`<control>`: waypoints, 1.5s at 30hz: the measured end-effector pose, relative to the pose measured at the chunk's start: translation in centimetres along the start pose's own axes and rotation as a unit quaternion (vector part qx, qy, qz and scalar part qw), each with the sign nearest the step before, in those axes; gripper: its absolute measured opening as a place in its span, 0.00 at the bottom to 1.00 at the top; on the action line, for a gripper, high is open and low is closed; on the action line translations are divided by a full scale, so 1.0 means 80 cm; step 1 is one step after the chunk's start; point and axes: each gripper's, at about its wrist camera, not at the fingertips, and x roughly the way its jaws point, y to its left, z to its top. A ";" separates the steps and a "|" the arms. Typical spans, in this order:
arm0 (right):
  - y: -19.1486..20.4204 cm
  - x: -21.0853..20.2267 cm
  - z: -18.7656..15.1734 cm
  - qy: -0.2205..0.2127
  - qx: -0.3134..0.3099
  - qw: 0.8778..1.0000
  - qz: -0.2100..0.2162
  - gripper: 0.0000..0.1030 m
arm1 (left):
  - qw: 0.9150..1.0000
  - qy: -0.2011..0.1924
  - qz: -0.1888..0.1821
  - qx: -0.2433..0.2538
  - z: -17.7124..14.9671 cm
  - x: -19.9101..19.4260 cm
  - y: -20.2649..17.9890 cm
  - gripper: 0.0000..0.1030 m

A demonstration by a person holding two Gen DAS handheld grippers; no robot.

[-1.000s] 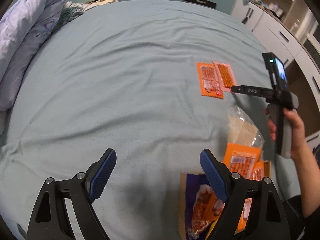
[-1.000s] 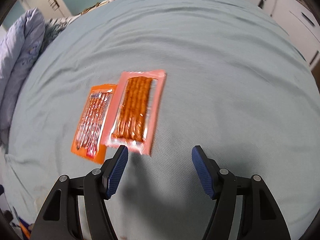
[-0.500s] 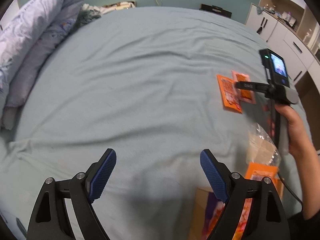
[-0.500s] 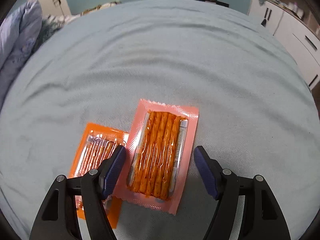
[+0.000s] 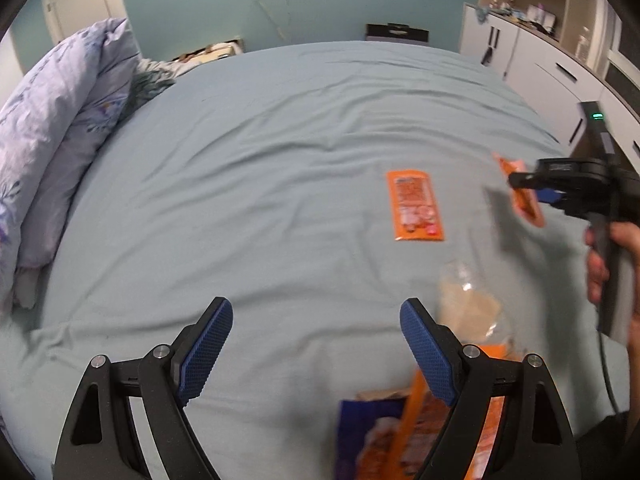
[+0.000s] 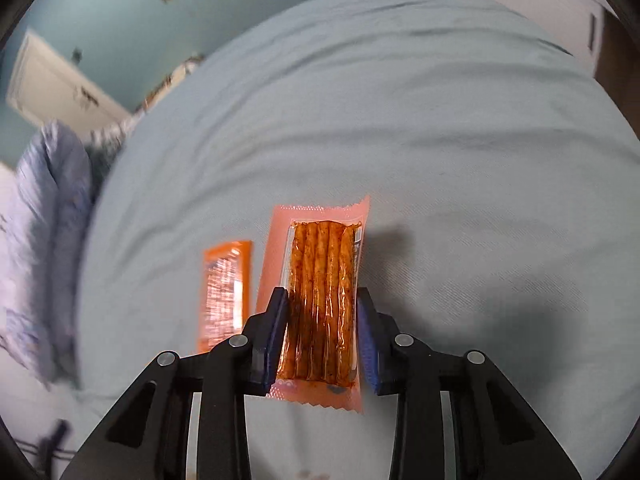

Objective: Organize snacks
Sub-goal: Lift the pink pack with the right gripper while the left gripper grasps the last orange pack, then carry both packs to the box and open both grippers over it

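My right gripper (image 6: 322,312) is shut on a pink packet of red spicy sticks (image 6: 320,292) and holds it above the bed; from the left wrist view the packet (image 5: 520,192) hangs in the right gripper (image 5: 532,188) over the sheet. An orange snack packet (image 5: 414,204) lies flat on the bed, also seen in the right wrist view (image 6: 226,292). My left gripper (image 5: 316,344) is open and empty above the sheet. A clear bag (image 5: 468,304), orange packets (image 5: 420,420) and a purple bag (image 5: 364,436) lie near its right finger.
The pale blue bed sheet (image 5: 240,180) fills the view. A folded floral duvet (image 5: 48,140) lies at the left edge. White cabinets (image 5: 540,68) stand at the right behind the bed.
My right gripper closed on the pink stick packet and lifted it off the bed, away from the orange packet. My left gripper tilted up and stayed open.
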 end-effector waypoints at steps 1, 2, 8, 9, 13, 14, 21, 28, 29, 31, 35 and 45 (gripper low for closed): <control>-0.001 -0.011 0.004 -0.006 0.003 1.000 0.004 0.31 | 1.000 0.002 -0.006 0.000 0.010 0.001 -0.006 0.85; -0.003 -0.030 0.001 -0.016 0.008 1.000 0.010 0.31 | 1.000 0.006 -0.013 0.001 0.020 0.003 -0.012 0.85; -0.043 -0.117 -0.073 -0.041 0.054 0.996 0.060 0.31 | 0.996 0.062 -0.053 0.018 0.099 0.059 -0.067 0.94; -0.056 -0.126 -0.091 -0.036 0.069 0.994 0.071 0.31 | 0.995 0.074 -0.059 0.017 0.111 0.075 -0.077 0.94; -0.099 -0.143 -0.137 -0.015 0.096 0.991 0.089 0.31 | 0.990 0.130 -0.048 0.025 0.142 0.147 -0.114 0.94; -0.103 -0.143 -0.141 -0.010 0.092 0.992 0.085 0.31 | 0.987 0.150 -0.040 0.033 0.146 0.170 -0.122 0.94; -0.096 -0.112 -0.102 0.012 0.059 0.996 0.072 0.31 | 0.966 0.256 -0.013 0.041 0.144 0.280 -0.137 0.98; -0.097 -0.086 -0.089 0.039 0.069 0.995 0.067 0.31 | 0.966 0.254 -0.029 0.047 0.147 0.297 -0.149 0.89; -0.101 -0.082 -0.085 0.043 0.074 0.994 0.066 0.31 | 0.966 0.249 -0.036 0.056 0.148 0.292 -0.153 0.71; -0.100 -0.076 -0.083 0.045 0.082 0.993 0.065 0.31 | 0.968 0.233 -0.049 0.075 0.151 0.272 -0.163 0.34; -0.098 -0.078 -0.084 0.044 0.084 0.994 0.051 0.31 | 0.972 0.217 -0.045 0.077 0.148 0.237 -0.162 0.31; -0.085 -0.090 -0.087 0.028 0.084 0.996 0.008 0.31 | 0.987 0.109 -0.112 0.043 0.104 0.022 -0.092 0.31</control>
